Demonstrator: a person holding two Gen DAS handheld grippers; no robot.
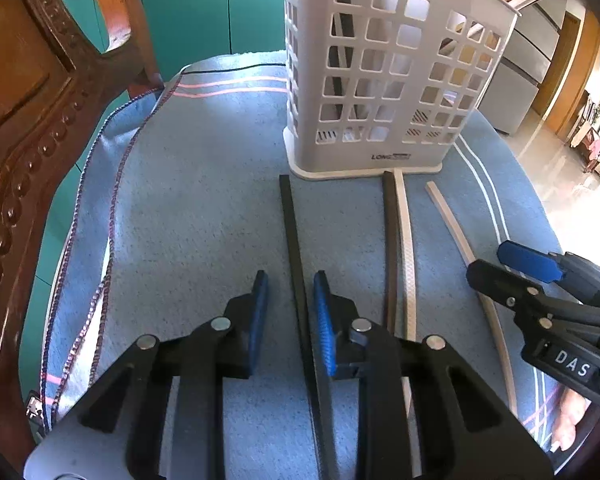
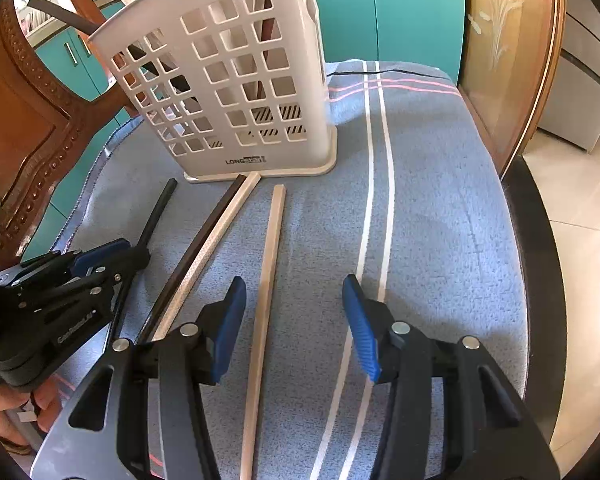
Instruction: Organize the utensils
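Over blue cloth, left hand-held gripper [image 1: 290,312] part-open astride black chopstick [image 1: 290,216] — not gripping

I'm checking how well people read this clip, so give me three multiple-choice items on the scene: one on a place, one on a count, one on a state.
1. Where does the black chopstick lie?
A. between the left gripper's pads
B. inside the holder
C. on the floor

2. How many chopsticks lie on the blue cloth in front of the white holder?
A. two
B. four
C. six

3. How is the right gripper?
A. shut on a spoon
B. open over the pale chopstick
C. inside the holder

Key: 1 A, the stick runs through the gap between the blue pads; 2 B, one black, a dark and pale pair, one pale; 3 B, its pads stand clear of the stick.
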